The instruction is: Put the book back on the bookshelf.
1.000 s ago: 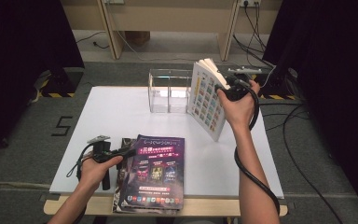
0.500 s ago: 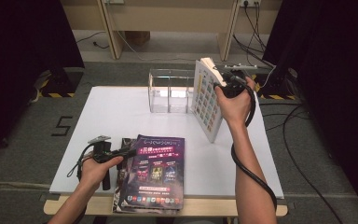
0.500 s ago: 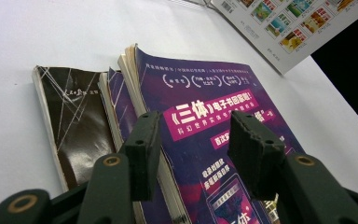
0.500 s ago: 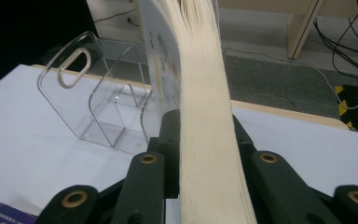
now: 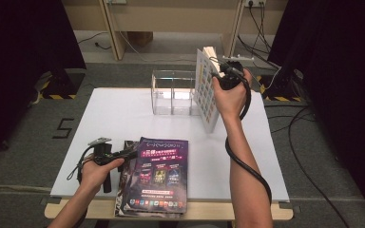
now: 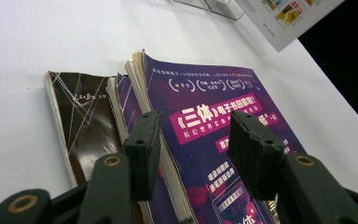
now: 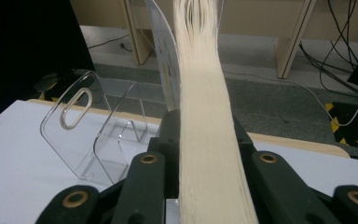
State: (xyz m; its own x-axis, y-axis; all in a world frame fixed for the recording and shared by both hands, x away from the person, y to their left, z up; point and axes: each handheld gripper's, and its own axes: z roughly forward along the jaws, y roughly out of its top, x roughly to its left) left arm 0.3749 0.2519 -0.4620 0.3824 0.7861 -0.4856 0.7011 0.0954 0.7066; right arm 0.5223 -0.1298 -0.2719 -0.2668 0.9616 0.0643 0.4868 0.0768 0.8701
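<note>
High view: the white rectangular surface [image 5: 123,114] carries everything. At its six o'clock edge lies a stack of purple-covered paperback books [image 5: 159,173], flat, long axis running twelve to six. At twelve o'clock stands a clear acrylic divided file holder [image 5: 171,92], slots open upward. Just beside it, at its three o'clock, hangs the thick white-covered book with a grid of coloured pictures [image 5: 205,88], on edge and tilted, its lower corner close to the surface; whether it touches I cannot tell. The right gripper [image 5: 228,76] has it by the top, jaws having just closed further and now clenched on the cream page block [image 7: 205,140]. The right hand is plainly nearer, so sliding the book in calls for a shift toward nine o'clock. The left gripper [image 6: 191,144] rests over the stack's nine o'clock edge, jaws apart, grasping nothing.
</note>
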